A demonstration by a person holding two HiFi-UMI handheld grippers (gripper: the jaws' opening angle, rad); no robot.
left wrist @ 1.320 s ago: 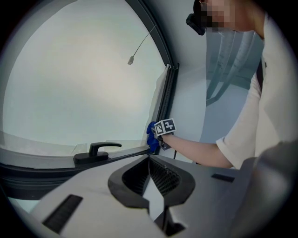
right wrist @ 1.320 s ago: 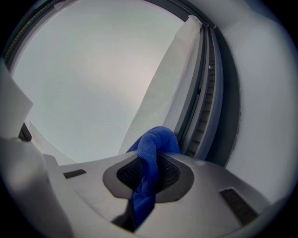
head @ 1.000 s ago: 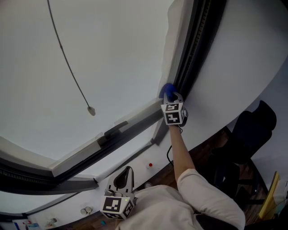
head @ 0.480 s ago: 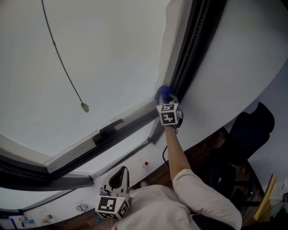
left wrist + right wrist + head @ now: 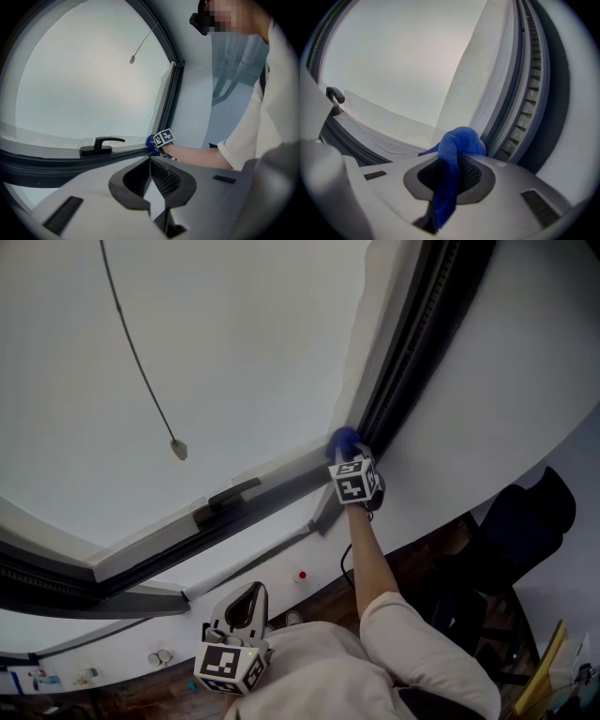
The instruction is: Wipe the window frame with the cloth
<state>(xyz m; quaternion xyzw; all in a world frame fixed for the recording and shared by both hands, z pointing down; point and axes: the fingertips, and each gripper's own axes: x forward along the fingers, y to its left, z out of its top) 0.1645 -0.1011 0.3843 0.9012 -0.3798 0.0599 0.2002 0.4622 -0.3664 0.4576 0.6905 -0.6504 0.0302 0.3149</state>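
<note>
Right gripper is up at arm's length, at the lower corner of the window frame, where the dark upright channel meets the bottom rail. Its jaws are clamped on the blue cloth. In the right gripper view the cloth runs down between the closed pads and bunches into a wad past the tips. The wad lies against the pale inner strip just beside the ribbed grey channel of the frame. Whether it presses hard or only rests there, I cannot tell.

From the left gripper view the same corner shows from the side: the cloth is a small blue patch at the foot of the upright, with the right gripper's marker cube just behind it and the bare forearm leading back to a white sleeve.

Left gripper hangs low, near my operator's chest, well apart from the frame. Its jaws are together at the tips with nothing between them.

A black window handle lies flat along the bottom rail, left of the cloth. A thin pull cord hangs across the pane, ending in a small weight. A dark chair stands at lower right, by the wall.
</note>
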